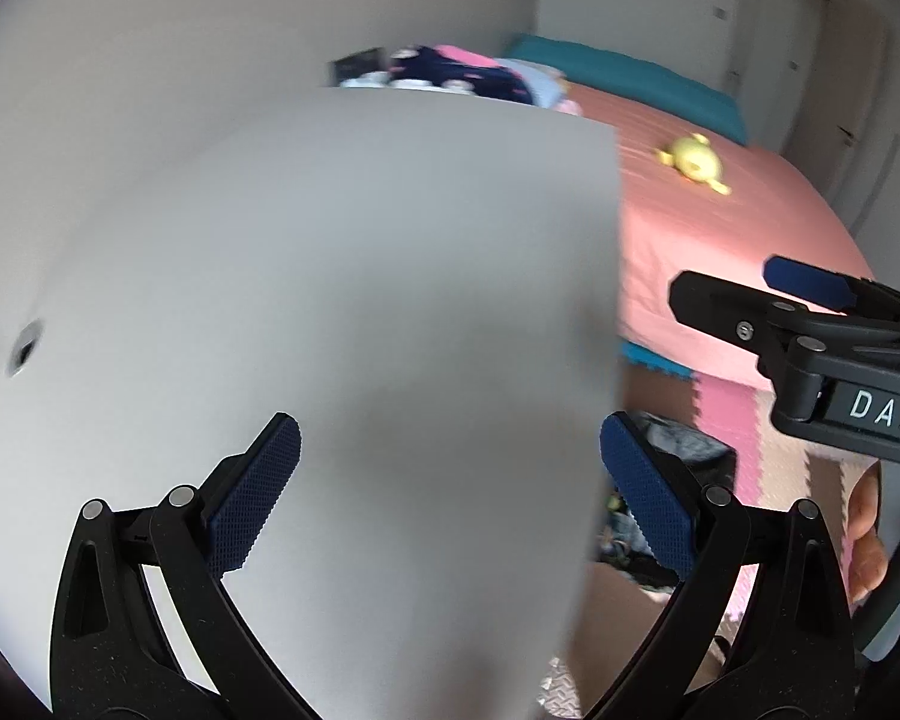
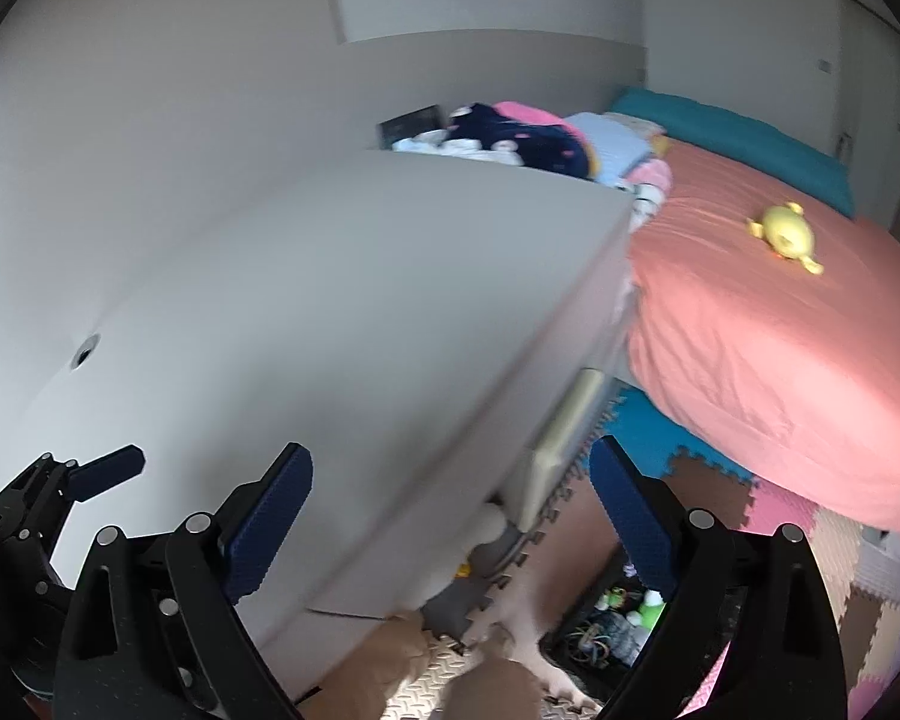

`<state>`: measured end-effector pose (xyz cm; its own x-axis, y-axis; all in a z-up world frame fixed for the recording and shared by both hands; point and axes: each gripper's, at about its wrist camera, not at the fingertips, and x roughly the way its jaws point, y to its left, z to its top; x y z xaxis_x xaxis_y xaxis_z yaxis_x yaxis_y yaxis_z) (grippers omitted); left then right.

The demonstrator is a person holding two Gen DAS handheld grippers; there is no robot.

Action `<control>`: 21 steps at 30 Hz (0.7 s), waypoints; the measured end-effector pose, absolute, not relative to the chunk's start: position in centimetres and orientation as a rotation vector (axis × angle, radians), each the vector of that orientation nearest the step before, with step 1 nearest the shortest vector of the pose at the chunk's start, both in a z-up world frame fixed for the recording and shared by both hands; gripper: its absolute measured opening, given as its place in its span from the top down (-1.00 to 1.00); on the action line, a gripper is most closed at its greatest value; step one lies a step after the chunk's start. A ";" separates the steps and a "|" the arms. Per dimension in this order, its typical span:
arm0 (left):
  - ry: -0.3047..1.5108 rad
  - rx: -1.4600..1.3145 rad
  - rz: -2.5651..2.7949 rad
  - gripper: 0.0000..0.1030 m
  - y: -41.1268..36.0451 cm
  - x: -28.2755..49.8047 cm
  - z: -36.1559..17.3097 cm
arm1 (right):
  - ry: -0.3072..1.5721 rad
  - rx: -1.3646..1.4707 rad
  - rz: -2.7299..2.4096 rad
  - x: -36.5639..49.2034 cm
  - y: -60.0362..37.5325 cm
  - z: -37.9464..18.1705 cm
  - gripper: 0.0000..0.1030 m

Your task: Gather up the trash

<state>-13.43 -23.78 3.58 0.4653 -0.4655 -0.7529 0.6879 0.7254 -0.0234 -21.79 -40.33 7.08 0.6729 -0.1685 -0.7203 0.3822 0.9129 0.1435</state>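
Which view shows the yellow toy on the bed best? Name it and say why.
The right wrist view: the yellow toy lies sharper and larger on the pink bed. In the left wrist view it is smaller and blurred.

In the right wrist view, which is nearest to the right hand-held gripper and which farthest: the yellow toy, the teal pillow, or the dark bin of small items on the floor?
From the right hand-held gripper:
1. Dark bin of small items, on the floor just below its right finger.
2. Yellow toy, on the pink bed, to the upper right.
3. Teal pillow, at the bed's far end, by the wall.
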 end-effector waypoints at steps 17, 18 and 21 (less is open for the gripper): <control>0.854 0.106 -0.326 -0.88 -7.1 -4.8 2.3 | 0.820 0.192 -0.139 -11.6 -26.5 5.1 -0.94; 0.858 0.093 -0.316 -0.88 -6.4 -4.6 2.1 | 0.828 0.187 -0.133 -11.1 -25.7 4.8 -0.95; 0.873 0.080 -0.275 -0.88 -4.4 -4.1 1.3 | 0.855 0.169 -0.129 -9.9 -24.4 3.8 -0.94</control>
<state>-4.05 -4.45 1.35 0.6096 -0.2055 -0.7656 0.2709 0.9617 -0.0424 -9.94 -24.36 3.80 0.6494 -0.0457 -0.7591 0.1808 0.9788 0.0958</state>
